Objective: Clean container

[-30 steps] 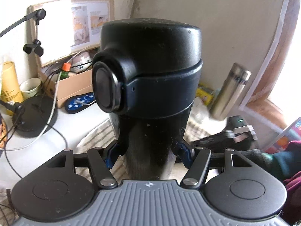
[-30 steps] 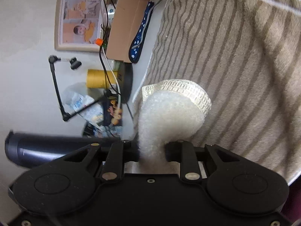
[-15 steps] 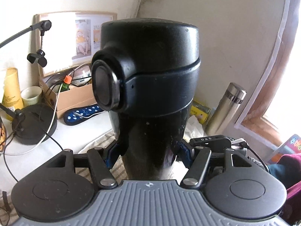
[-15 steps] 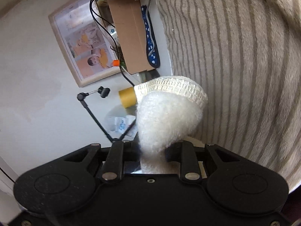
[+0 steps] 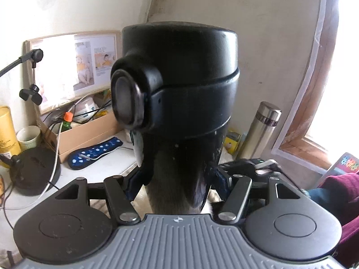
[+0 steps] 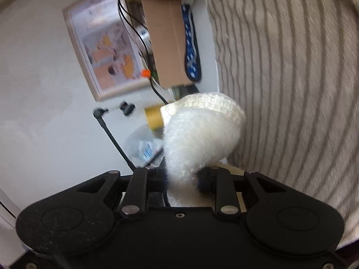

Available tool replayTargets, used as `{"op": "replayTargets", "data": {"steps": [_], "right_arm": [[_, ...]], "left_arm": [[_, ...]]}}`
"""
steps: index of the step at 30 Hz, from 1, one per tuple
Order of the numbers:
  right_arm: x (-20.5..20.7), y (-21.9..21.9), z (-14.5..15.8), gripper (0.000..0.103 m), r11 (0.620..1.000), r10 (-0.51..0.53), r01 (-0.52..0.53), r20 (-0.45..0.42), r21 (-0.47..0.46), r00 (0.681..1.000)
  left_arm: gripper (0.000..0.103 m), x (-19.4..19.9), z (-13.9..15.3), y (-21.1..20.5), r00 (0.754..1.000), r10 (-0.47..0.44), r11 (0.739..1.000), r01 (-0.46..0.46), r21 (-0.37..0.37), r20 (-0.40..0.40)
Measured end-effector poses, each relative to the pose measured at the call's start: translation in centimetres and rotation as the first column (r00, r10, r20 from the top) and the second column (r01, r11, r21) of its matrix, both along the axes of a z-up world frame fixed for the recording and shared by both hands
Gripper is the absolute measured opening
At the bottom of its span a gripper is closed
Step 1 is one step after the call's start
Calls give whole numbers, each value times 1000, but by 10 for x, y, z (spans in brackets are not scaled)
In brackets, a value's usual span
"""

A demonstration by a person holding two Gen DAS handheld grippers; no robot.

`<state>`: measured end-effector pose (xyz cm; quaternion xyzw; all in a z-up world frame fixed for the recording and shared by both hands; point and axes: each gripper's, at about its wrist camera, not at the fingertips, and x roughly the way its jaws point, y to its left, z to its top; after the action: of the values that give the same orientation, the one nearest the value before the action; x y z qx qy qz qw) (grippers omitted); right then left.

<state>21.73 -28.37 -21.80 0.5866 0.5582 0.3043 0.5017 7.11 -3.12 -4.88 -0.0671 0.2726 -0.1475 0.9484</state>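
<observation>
Holding the tall black insulated travel mug with its round push-button lid upright, the left hand-held gripper has its two blue-padded fingers closed against opposite sides of the mug's lower body, so the container sits lifted in front of that camera above the white tabletop. The right hand-held gripper is pinched tight on a white fluffy cleaning cloth with a woven edge band, which bulges forward past the jaws. In the right wrist view the cloth is seen against a beige striped towel, and the mug does not appear in it at all, so the cloth is apart from the container at this instant.

Judging by that, both tools are in hand but the wiping itself is either paused or not under way; the mug's dark wall carries pale specks and smears near its lower half, which suggests cleaning is left to do. The lid is on, so any work inside the mug looks undone.

Counted: one black mug, one white cloth, two grippers. Around them stand one steel flask, one cardboard box, one blue remote control, one yellow canister and one small white cup.
</observation>
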Motion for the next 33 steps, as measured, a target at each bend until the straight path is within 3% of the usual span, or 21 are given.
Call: {"op": "replayTargets", "data": {"steps": [7,16,20,26,33], "right_arm": [[-17,-38,6,22,992,-114,116,-47,49,992],[4,-9,5,22,991,-117,118,-22,59,993],[-6,2,5,22,996,-65,66,-33,55,997],[-25,-21,-2,22,992,-106,112,-94,58,990],[-26,-41,8,22,979,-180,187,-82,86,980]], "left_arm": [[64,-5,-5,7,1000,-10,1000,9,-28,-17],[64,-4,-1,-1,999,-43,999,43,-16,5],[64,-3,0,-3,999,-49,999,49,-1,14],[63,-4,-2,-1,999,-50,999,50,-7,11],[63,-5,-1,-8,996,-92,995,93,-32,19]]}}
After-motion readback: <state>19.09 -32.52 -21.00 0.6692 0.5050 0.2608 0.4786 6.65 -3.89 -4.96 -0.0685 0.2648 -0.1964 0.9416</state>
